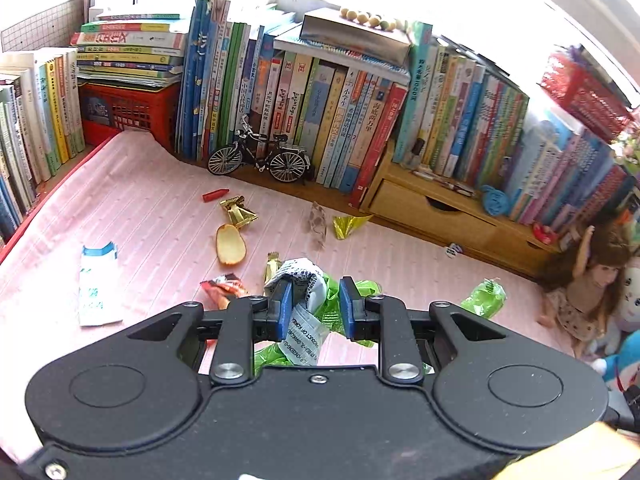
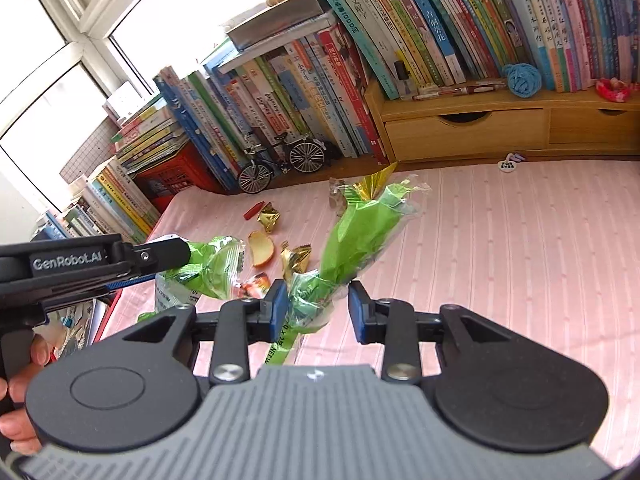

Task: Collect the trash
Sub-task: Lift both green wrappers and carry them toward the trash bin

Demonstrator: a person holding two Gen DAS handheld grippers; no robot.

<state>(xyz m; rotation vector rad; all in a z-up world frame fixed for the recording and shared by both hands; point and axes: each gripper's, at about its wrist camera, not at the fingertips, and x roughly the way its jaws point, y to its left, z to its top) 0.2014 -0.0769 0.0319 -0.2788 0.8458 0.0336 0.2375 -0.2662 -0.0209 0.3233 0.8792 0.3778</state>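
My left gripper (image 1: 316,304) is shut on a crumpled green and white wrapper (image 1: 308,280), held above the pink cloth (image 1: 140,216). The right wrist view shows the same gripper (image 2: 160,258) from the side with the green wrapper (image 2: 212,264) hanging from it. My right gripper (image 2: 318,312) is shut on a second green wrapper (image 2: 360,224), which sticks upward; it sits against the left pad. On the cloth lie an apple slice (image 1: 231,245), gold foil (image 1: 238,211), a red scrap (image 1: 215,195), a clear wrapper (image 1: 318,222), an orange wrapper (image 1: 224,286) and a white and blue packet (image 1: 96,288).
Rows of books (image 1: 320,112) line the back and left sides. A toy bicycle (image 1: 260,158) stands before them, beside a wooden drawer shelf (image 1: 436,212). A red crate (image 1: 128,112) sits in the far corner. A doll (image 1: 588,292) lies at the right. A hand (image 2: 20,392) grips the left handle.
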